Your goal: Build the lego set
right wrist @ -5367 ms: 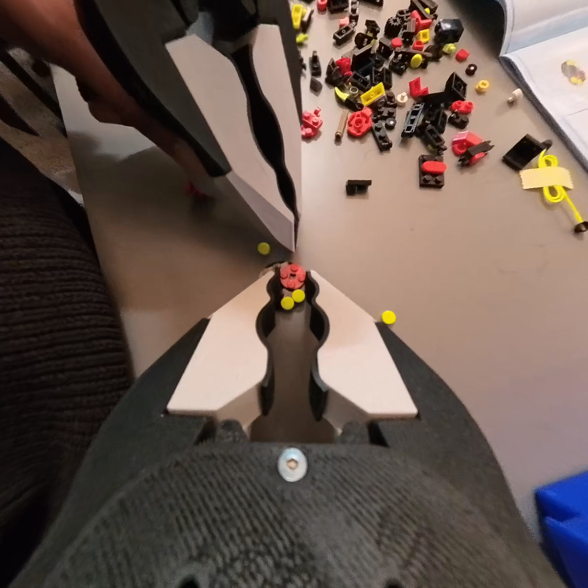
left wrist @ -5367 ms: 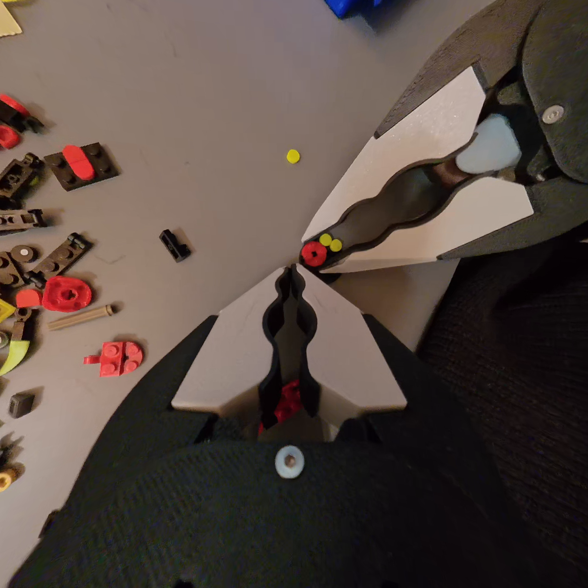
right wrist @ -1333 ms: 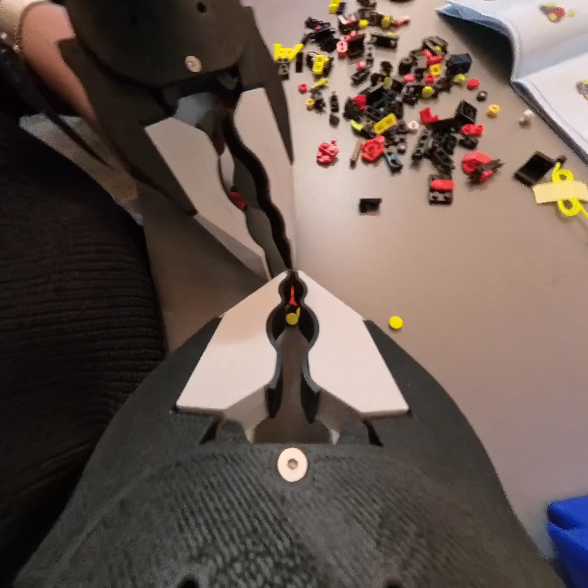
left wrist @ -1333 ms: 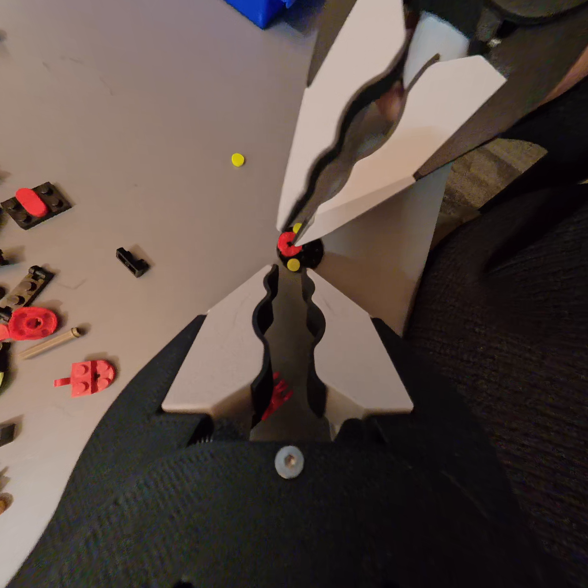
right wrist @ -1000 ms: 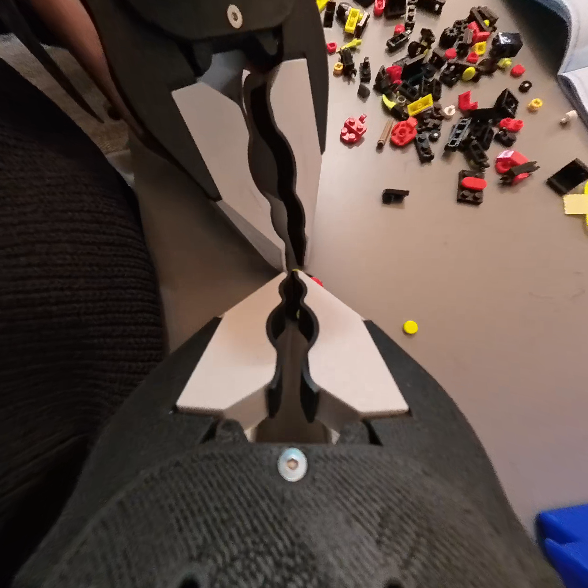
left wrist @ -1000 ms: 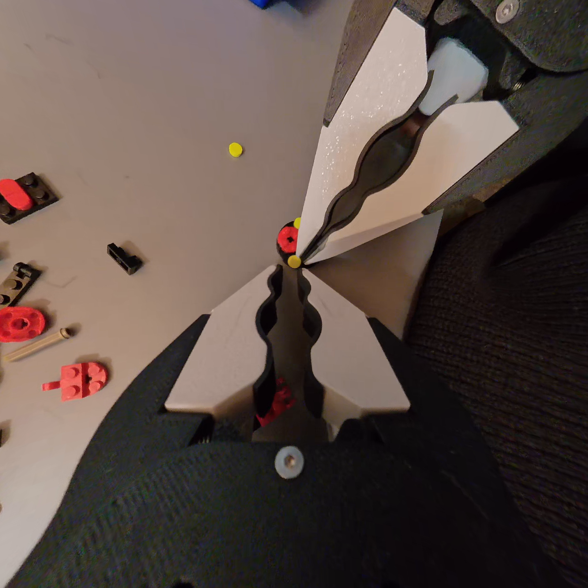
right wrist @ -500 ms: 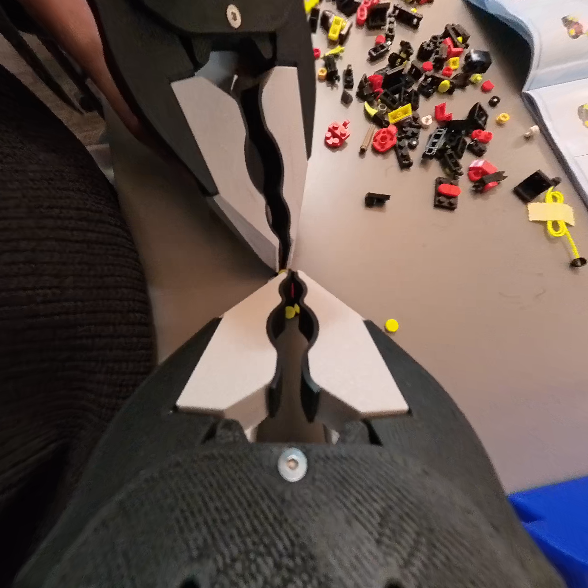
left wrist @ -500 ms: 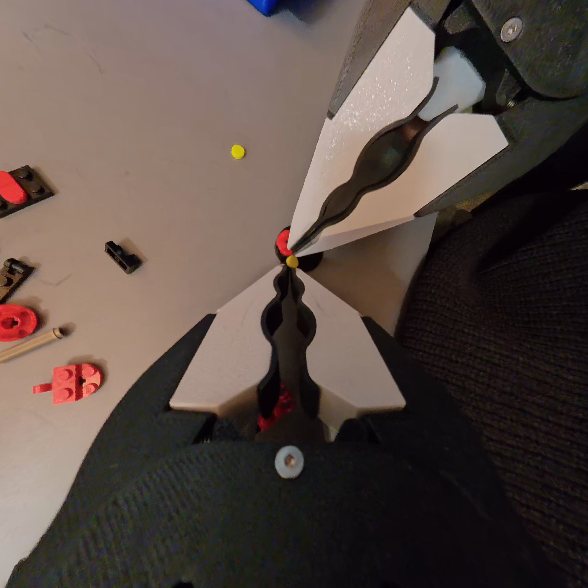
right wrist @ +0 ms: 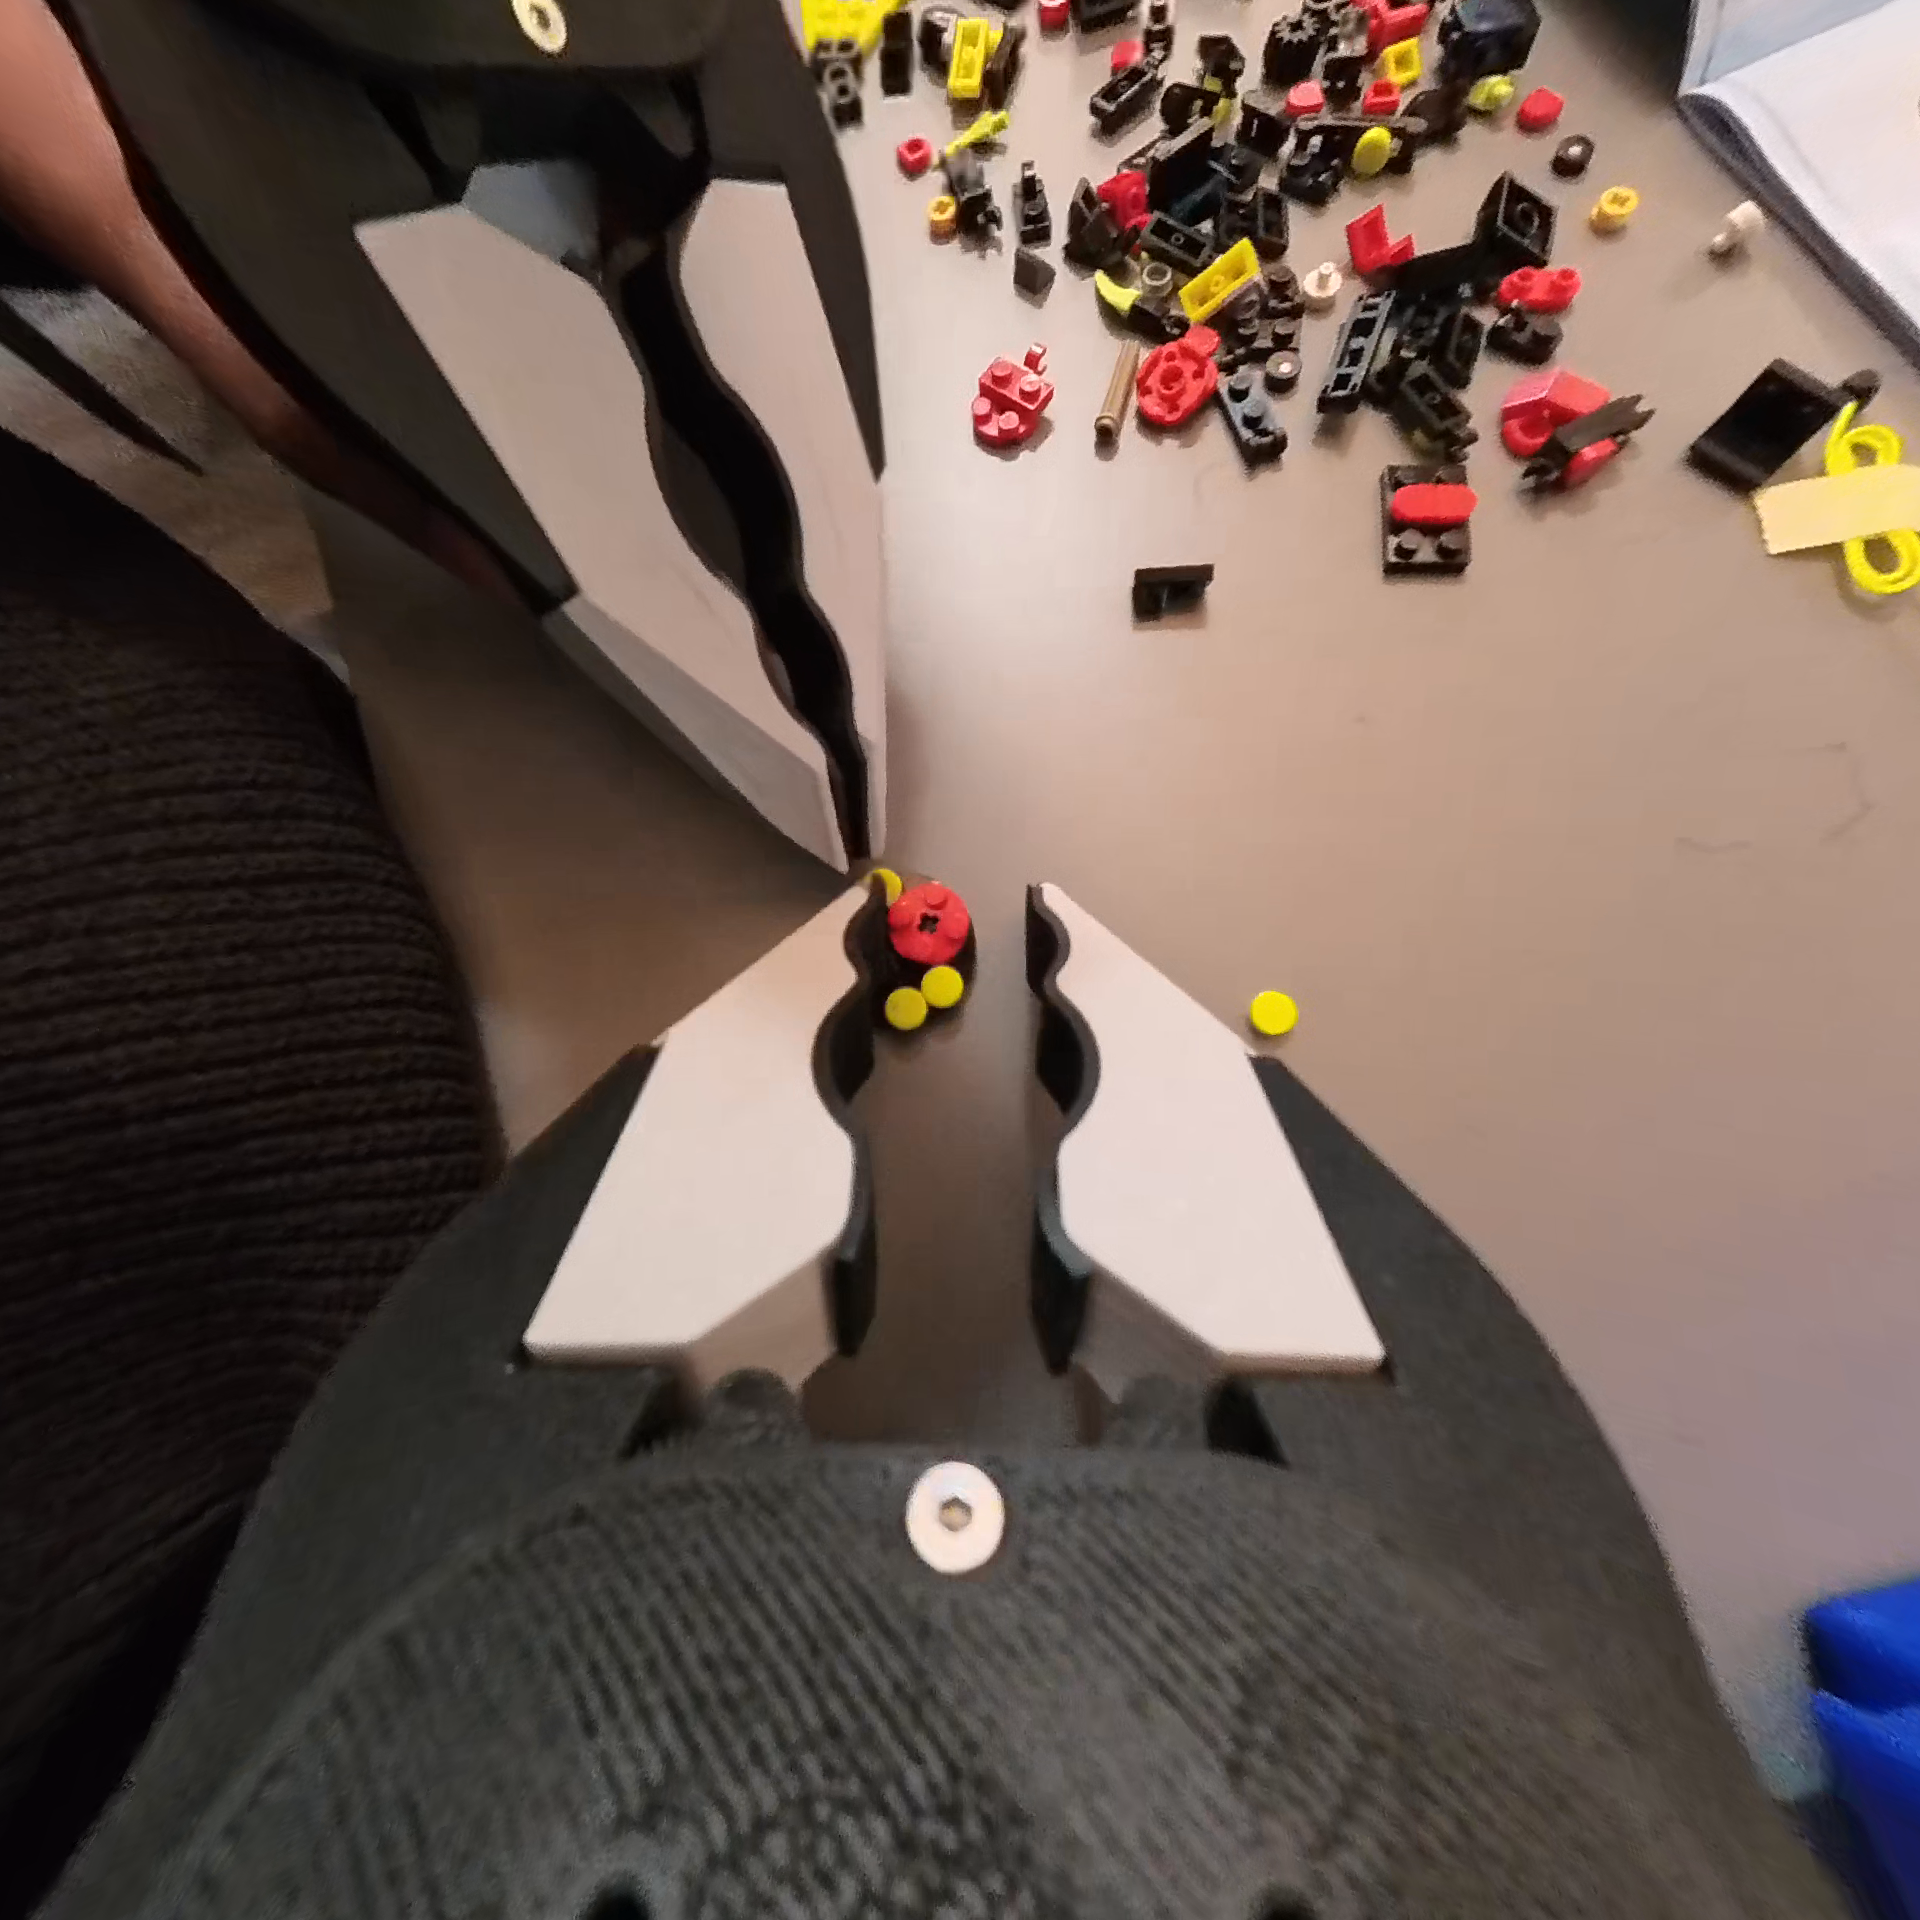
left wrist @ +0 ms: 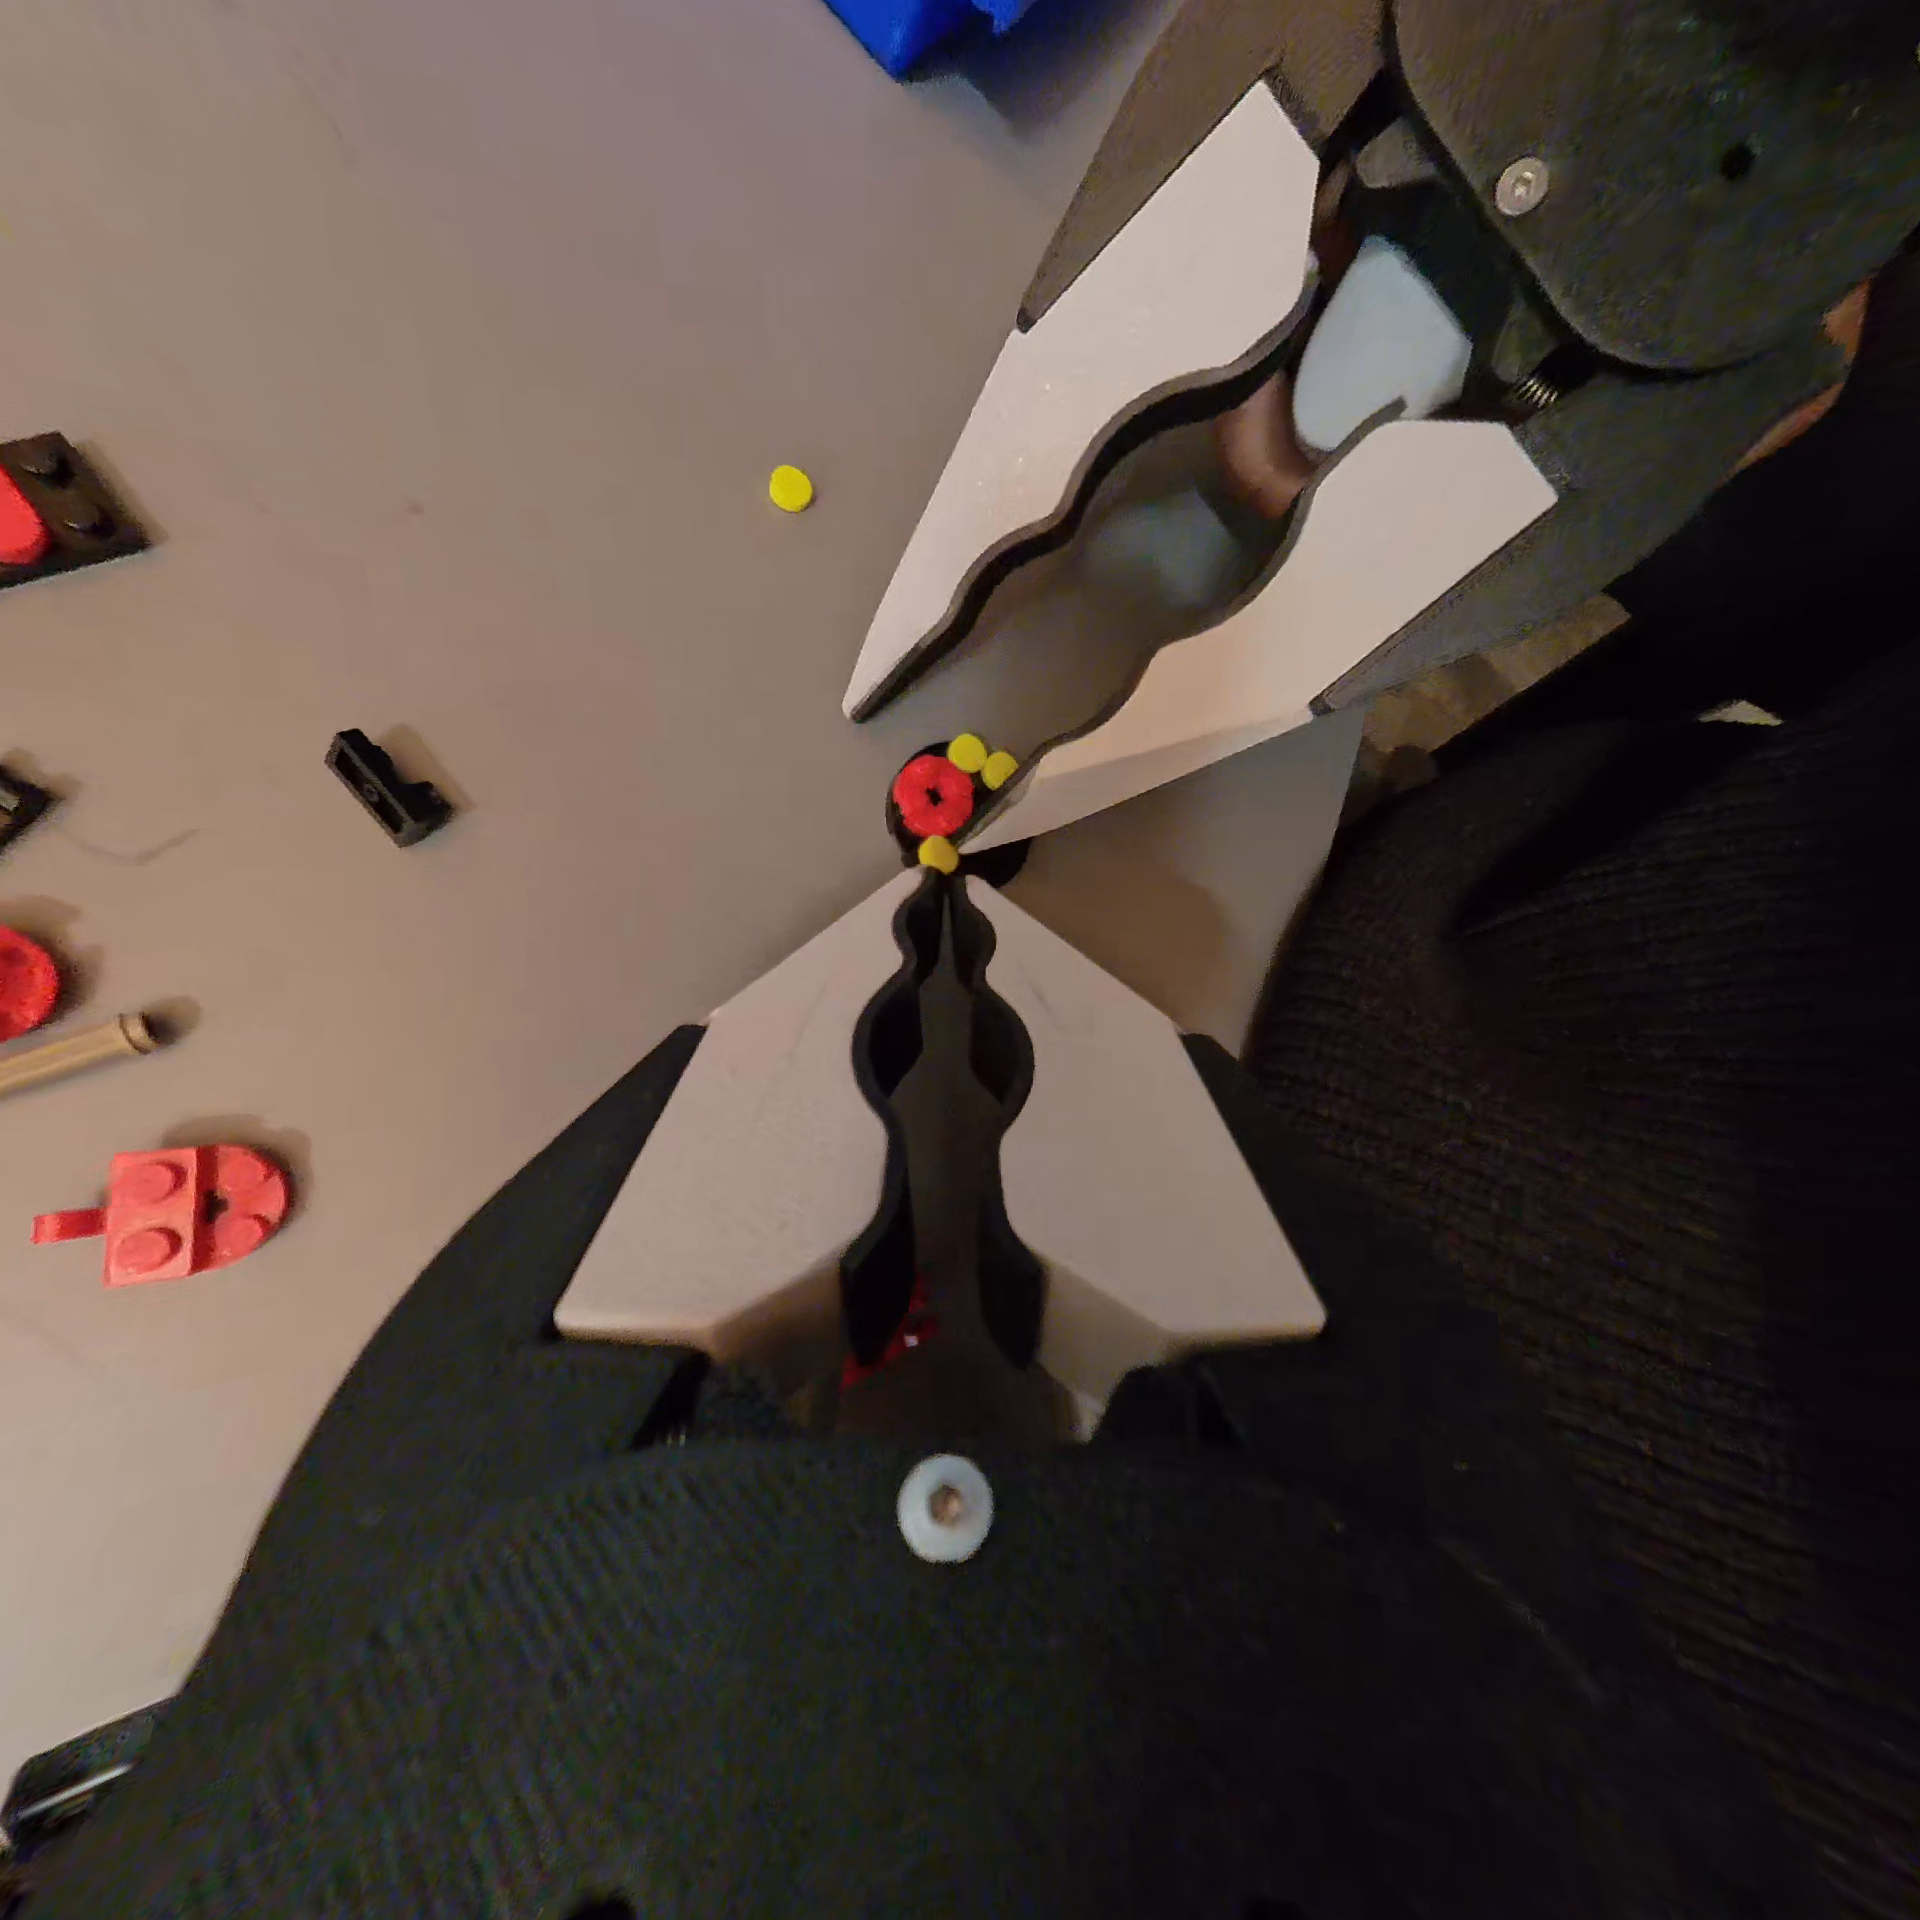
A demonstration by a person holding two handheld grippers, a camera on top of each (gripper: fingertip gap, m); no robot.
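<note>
Pinching a yellow stud (left wrist: 938, 853) at its very tips, the left gripper (left wrist: 943, 883) has its jaws clenched, pressing that stud against the small build (left wrist: 935, 795): a black round base topped by a red round piece with two more yellow studs beside it. The right gripper (right wrist: 940, 904) has its jaws released and spread, straddling the build without gripping it; its left jaw sits just beside the base. The build rests on the worktop (right wrist: 1403, 831) near the person's dark sweater. It looks tiny, light, rigid and slick, likely to skate or flip under sideways pressure, so the round base's rim seems the best hold. A spare stud (right wrist: 1273, 1011) lies near, and the loose parts pile (right wrist: 1299, 260) well apart.
</note>
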